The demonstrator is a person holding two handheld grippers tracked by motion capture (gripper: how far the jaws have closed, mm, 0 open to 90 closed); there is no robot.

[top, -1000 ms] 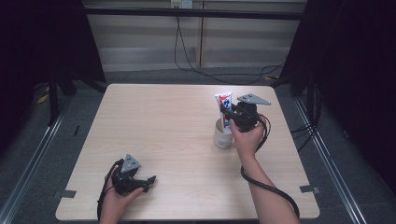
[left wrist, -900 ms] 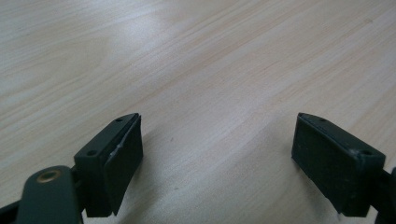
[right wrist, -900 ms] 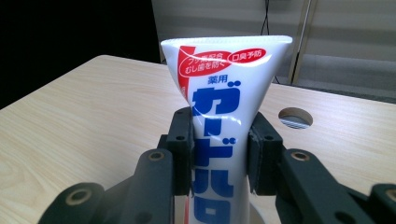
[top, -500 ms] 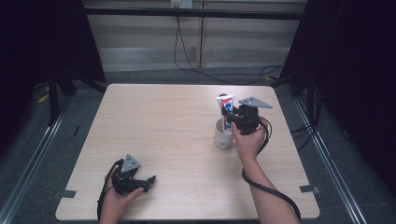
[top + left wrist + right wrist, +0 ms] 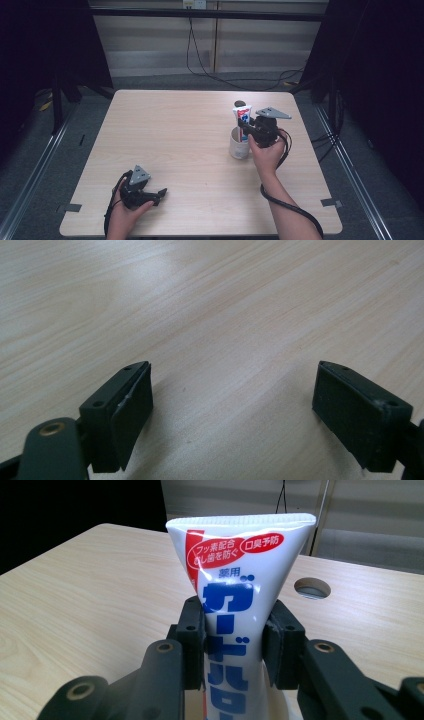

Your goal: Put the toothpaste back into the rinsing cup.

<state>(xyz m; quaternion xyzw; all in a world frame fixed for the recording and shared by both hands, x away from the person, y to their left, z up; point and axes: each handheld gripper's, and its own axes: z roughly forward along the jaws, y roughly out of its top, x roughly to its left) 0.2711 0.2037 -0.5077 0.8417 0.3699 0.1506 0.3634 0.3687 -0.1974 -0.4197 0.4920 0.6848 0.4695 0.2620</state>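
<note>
At about 7 o'clock on the pale wooden worktop [image 5: 190, 135], close to the person's edge, the left claw [image 5: 159, 192] rests in the person's left hand, its grey three-cornered plate on top and its cable looping round the wrist. It points toward 3 o'clock across the bare wood. The left gripper view looks along its two black jaws, which stand wide apart with nothing but wood grain between them: the left claw [image 5: 232, 405] is open and empty.

Farther off, at about 2 o'clock from the middle of the worktop, the person's right forearm reaches up from the near edge to the right claw [image 5: 246, 128], with its black cable trailing down along the arm. This claw is clamped on a white toothpaste tube [image 5: 243, 120] with red and blue print. The tube stands upright, crimped end up, with its lower part inside a white cup [image 5: 239, 149] that stands on the worktop just left of the hand. In the right gripper view the right claw [image 5: 233, 647] presses on both sides of the toothpaste tube [image 5: 235, 590] at about mid-height.

Beyond the tube, toward 12 o'clock, a round hole [image 5: 312, 587] is cut in the worktop.
</note>
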